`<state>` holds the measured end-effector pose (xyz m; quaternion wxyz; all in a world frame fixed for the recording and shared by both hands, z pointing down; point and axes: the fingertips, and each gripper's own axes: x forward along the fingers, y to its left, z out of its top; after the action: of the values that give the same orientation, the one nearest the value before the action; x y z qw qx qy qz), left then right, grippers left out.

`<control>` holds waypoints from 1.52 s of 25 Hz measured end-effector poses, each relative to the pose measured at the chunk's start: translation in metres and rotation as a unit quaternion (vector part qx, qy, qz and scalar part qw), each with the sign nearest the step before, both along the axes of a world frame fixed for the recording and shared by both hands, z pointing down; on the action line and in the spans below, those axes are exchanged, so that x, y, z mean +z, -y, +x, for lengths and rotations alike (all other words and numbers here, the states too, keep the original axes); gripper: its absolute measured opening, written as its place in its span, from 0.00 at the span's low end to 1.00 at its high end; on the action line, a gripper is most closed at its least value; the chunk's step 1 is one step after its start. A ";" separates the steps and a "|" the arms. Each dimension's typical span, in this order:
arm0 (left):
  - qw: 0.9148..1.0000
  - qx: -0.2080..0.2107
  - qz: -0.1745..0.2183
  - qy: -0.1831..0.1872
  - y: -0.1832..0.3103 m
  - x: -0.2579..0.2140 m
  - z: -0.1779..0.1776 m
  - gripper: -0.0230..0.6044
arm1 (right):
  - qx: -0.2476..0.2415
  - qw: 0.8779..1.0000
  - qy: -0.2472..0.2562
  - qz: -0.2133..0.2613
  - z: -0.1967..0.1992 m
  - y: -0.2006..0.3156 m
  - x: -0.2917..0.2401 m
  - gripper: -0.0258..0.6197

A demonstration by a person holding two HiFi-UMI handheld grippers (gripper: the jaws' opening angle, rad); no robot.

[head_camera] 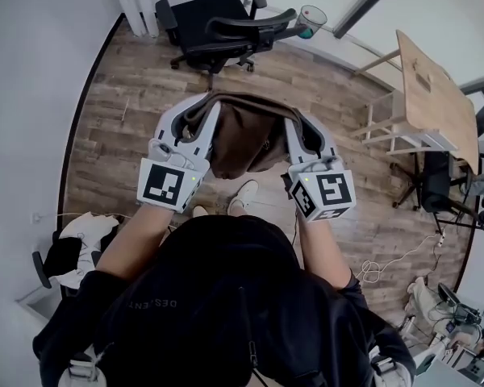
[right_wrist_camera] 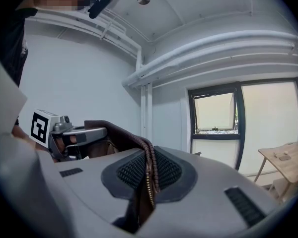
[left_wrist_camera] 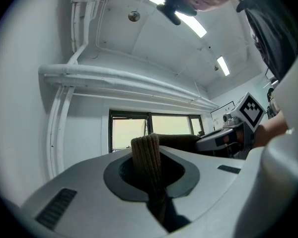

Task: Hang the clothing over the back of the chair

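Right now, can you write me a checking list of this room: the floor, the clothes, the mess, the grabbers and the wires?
Surface: wooden plank floor.
Job's things: brown garment held up between both grippers; black office chair ahead, nothing hung on it yet.
Clutter: black and white pile at lower left.
Grippers: left gripper and right gripper each shut on the garment's edge.
Cables: white cable looped on the floor at right.
Surroundings: wooden table, windows, ceiling pipes.
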<state>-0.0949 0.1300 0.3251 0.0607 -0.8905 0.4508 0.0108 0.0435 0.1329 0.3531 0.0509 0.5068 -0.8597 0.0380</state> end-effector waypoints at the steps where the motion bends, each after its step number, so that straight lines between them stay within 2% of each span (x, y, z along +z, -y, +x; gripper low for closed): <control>1: 1.000 -0.001 0.000 0.001 0.005 0.000 0.005 0.11 | -0.001 1.000 0.001 0.000 0.005 0.006 0.000 0.11; 21: 0.999 -0.041 0.012 0.019 0.083 -0.019 0.085 0.11 | -0.047 0.999 -0.002 0.028 0.083 0.100 -0.020 0.11; 27: 0.998 -0.059 0.015 0.027 0.097 -0.024 0.093 0.11 | -0.066 0.997 -0.002 0.042 0.090 0.119 -0.026 0.11; 38: 0.998 -0.062 0.023 0.023 0.131 -0.028 0.090 0.11 | -0.061 0.997 -0.002 0.044 0.088 0.153 -0.030 0.11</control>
<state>-0.0045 -0.0010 0.2967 0.0924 -0.8591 0.5035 -0.0030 0.1310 -0.0198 0.3235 0.0324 0.4554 -0.8897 -0.0038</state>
